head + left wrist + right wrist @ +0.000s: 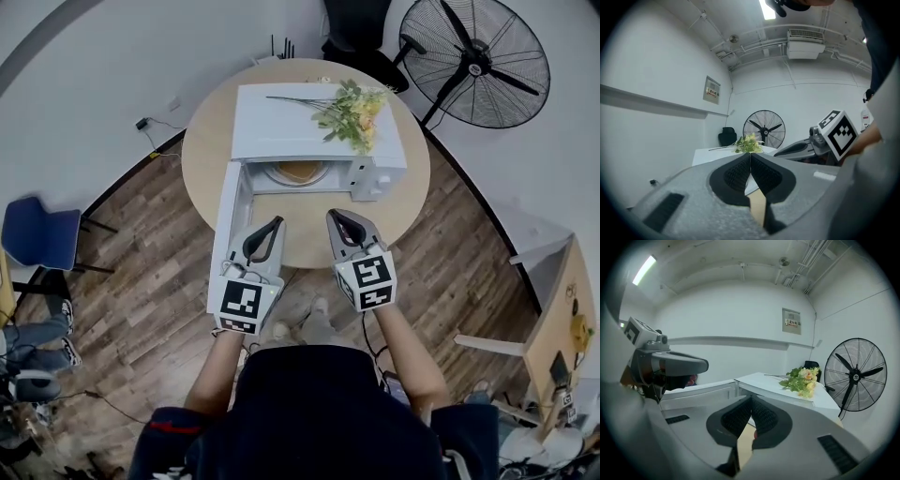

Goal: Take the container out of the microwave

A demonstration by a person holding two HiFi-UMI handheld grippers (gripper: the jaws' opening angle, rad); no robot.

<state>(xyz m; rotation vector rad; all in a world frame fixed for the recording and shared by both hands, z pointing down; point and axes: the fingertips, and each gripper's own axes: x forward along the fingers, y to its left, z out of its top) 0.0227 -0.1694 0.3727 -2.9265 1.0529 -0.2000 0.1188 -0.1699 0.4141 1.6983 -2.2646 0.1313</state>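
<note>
Status: barely started. The microwave (281, 122) sits on the bench (305, 236) with its door (231, 211) swung wide to the left, so the opening step is done. The container (298, 172) is inside the cavity, untouched. We only see a round, tan-topped shape and can't tell more.

Our left gripper (277, 223) and right gripper (334, 216) hover side by side over the bench in front of the opening, short of the cavity. Both have jaws pressed together with nothing between them, and their own views confirm it. The flowers (352, 112) lie on top of the microwave, clear of the path.

Left to do, as we read it: spread the jaws, reach in, pinch the container, draw it out, set it on the bench. Mind the door on the left side.
</note>
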